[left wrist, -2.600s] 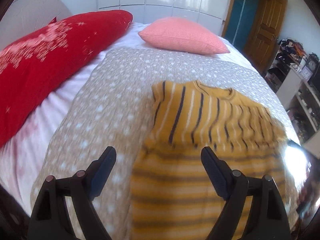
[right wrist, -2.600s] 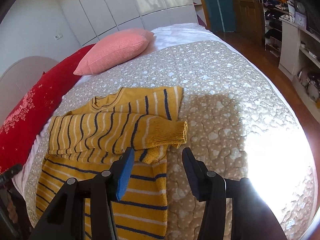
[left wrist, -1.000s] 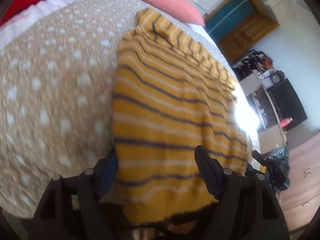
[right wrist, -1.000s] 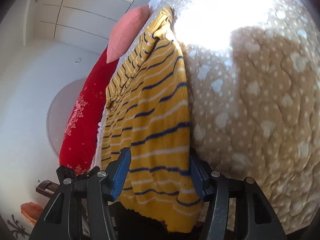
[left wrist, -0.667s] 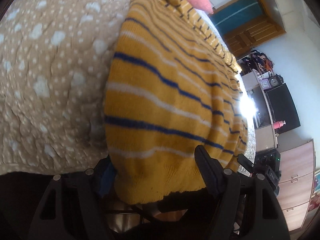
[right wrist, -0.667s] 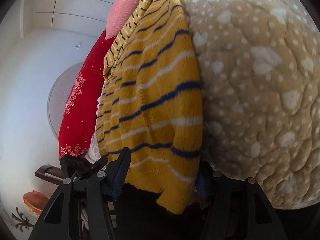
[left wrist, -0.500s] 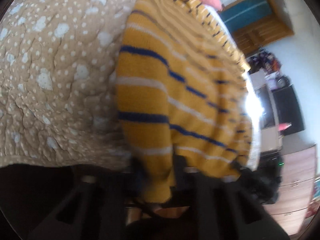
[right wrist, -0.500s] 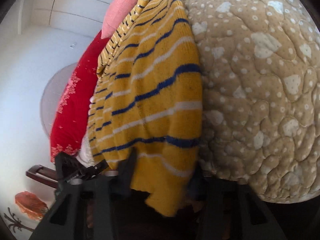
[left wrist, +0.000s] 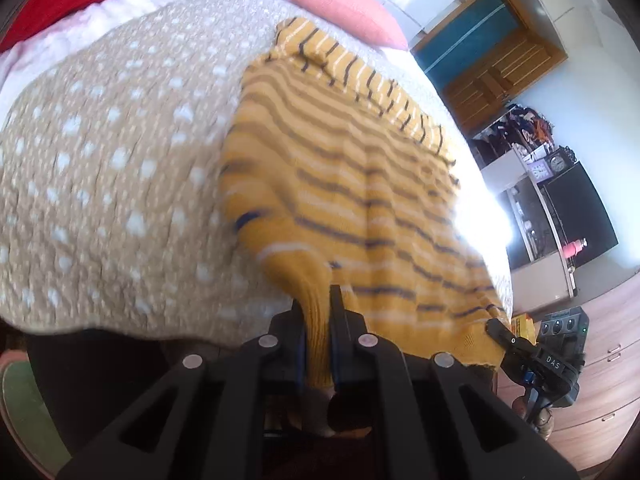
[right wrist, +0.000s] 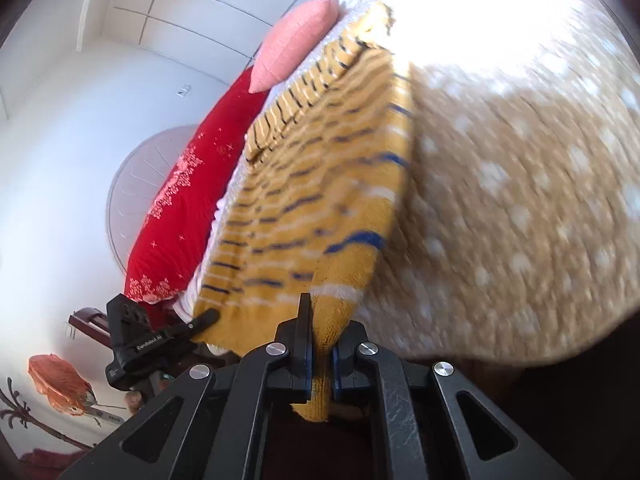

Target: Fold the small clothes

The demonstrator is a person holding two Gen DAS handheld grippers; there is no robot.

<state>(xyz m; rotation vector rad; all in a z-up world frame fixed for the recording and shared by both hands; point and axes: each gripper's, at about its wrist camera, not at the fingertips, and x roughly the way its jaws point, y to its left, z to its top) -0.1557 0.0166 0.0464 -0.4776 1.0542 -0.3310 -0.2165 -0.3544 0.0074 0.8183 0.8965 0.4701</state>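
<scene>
Spread over the bed, a tan white-spotted quilt (left wrist: 100, 184) carries the yellow striped sweater (left wrist: 360, 184). I see my left gripper (left wrist: 318, 312) pinched tight on the hem's left corner, and my right gripper (right wrist: 320, 332) clamped on the right corner. Navy and white stripes cross the knit. Its length runs away from me, collar toward the pink pillow (left wrist: 344, 12), sleeves folded across.

My left gripper (left wrist: 318, 312) is pinching the near hem corner of the yellow striped sweater (left wrist: 360, 184) — knit is bunching up between my closed jaws. The rest is lying across the beige dotted quilt (left wrist: 104, 168), collar toward a pink pillow (left wrist: 344, 8). At lower right, my other gripper (left wrist: 500, 330) is gripping the hem's far corner.
</scene>
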